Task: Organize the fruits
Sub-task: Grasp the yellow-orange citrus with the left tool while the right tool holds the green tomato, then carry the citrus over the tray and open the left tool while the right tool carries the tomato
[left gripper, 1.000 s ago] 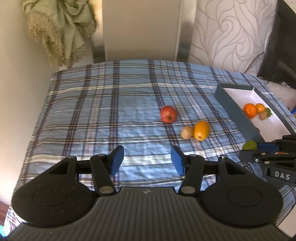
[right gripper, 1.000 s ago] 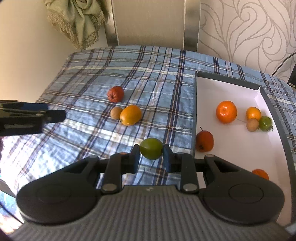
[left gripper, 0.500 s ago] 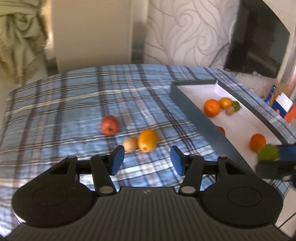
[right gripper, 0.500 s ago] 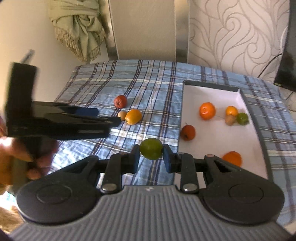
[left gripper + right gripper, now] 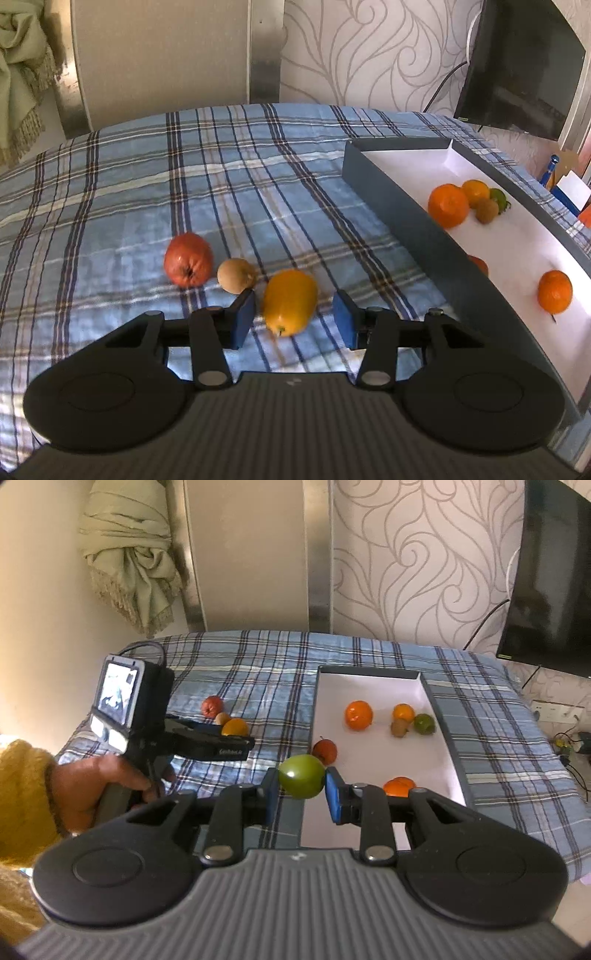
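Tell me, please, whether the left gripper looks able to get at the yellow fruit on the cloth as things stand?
Probably yes: the yellow fruit already lies between the closing jaws of the left gripper, with nothing between them; the small brown fruit sits just outside.

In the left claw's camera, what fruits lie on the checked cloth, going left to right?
Red apple → small brown fruit → yellow-orange fruit, which sits between the closing left claw's blue pads, not yet pinched.

The left gripper points down, its fingers closing around a yellow fruit without touching it. The right gripper clamps a green fruit. A hand grips the left gripper's handle.
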{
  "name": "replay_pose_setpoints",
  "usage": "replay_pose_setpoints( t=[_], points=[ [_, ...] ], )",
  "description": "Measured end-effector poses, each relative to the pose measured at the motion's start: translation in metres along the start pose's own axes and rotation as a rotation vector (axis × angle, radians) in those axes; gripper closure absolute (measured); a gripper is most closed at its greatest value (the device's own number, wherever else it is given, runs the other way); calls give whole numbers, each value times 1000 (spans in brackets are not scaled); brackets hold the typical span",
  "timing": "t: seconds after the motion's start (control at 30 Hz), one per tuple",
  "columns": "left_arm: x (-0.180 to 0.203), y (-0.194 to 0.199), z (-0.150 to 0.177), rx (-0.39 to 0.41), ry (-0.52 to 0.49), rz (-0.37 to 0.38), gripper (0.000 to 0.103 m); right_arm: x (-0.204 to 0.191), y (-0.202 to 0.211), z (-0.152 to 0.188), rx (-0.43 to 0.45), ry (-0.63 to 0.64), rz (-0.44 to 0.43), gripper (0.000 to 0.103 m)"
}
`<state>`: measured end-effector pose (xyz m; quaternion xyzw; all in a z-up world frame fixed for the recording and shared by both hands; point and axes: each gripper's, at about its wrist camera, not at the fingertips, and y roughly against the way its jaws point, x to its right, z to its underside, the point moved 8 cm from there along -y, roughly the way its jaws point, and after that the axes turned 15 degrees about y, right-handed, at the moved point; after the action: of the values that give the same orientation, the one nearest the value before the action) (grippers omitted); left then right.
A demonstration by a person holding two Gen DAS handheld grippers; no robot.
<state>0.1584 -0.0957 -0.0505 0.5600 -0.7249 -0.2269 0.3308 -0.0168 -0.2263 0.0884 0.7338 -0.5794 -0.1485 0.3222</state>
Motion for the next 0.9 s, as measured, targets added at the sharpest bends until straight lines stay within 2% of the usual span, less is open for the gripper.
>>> replay_pose_setpoints(
  t=[0.07, 0.13, 0.6, 0.9],
  points=[
    [1, -2, -2, 4, -4, -9, 63, 1, 2, 0, 4, -2, 4, 73],
    [1, -3, -4, 3, -1, -8, 67, 2, 4, 0, 10, -2, 9, 73],
    [1, 18, -7, 15, 6, -49, 67, 9, 0, -2, 50, -23, -15, 73],
    [16, 41, -14, 35, 0, -61, 67, 15, -1, 0, 79, -37, -57, 73]
  ],
)
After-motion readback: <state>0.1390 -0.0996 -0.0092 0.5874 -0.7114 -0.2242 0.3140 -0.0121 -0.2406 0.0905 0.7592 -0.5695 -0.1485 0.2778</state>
